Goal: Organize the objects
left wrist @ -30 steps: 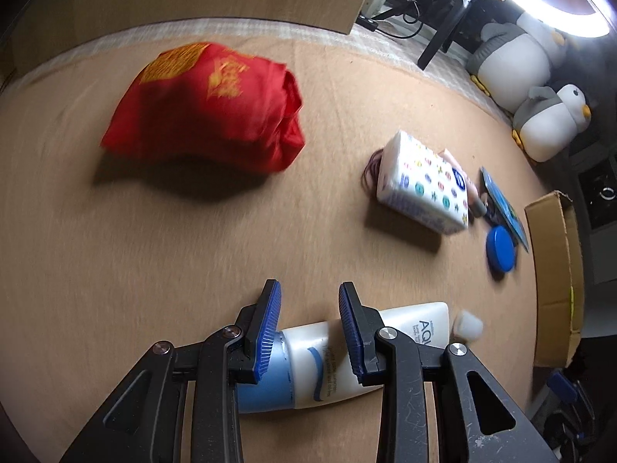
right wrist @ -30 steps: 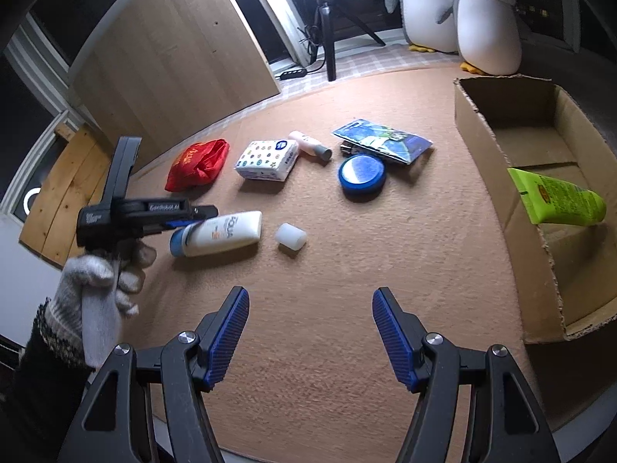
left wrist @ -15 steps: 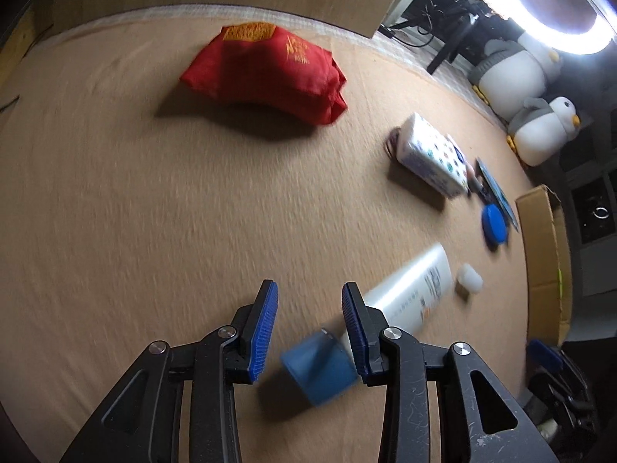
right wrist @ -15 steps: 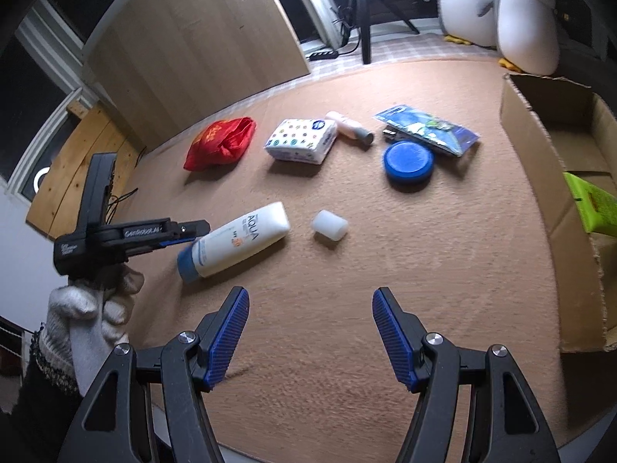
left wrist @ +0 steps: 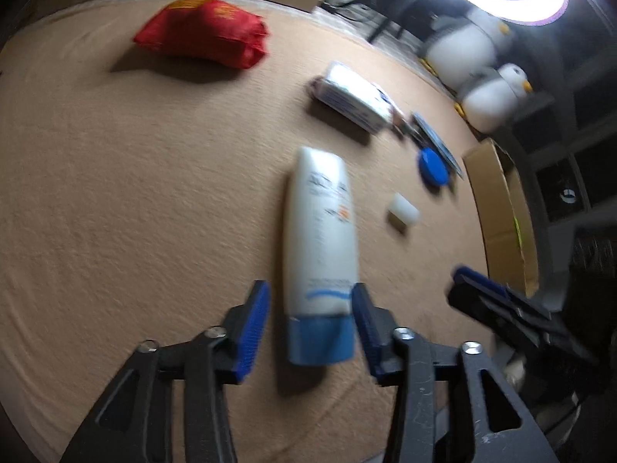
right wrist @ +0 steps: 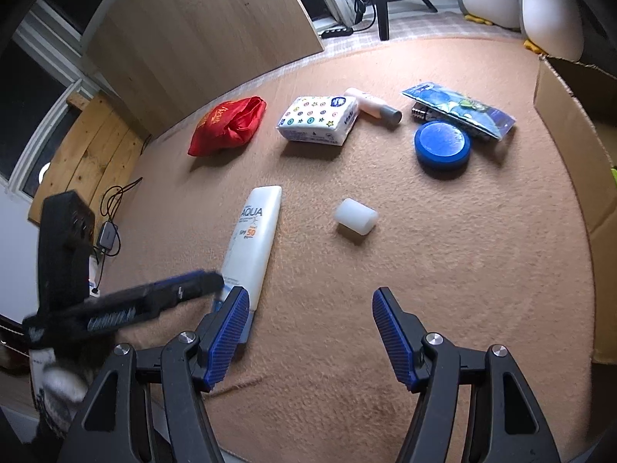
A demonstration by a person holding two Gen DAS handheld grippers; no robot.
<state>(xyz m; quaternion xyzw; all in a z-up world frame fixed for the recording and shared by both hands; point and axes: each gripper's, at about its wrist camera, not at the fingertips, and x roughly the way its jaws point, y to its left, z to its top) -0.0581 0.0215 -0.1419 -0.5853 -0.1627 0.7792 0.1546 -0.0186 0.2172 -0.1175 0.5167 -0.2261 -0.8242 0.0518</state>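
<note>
left gripper (left wrist: 310, 318): jaws opening, blue-capped end of sunscreen tube (left wrist: 320, 239) between them, pads off it | tube: flat on tan carpet (left wrist: 115, 193) | right gripper (right wrist: 308, 328): spread, empty, beside tube

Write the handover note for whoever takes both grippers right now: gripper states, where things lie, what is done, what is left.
Left gripper: jaws opening, astride the sunscreen tube's blue cap end, not gripping.
Right gripper: open, empty, above bare carpet.
Cardboard box on the right holds a green item.
On the carpet: red pouch, tissue pack, small bottle, blue tin, blue packet, white cap.
Left: box all of these.
</note>
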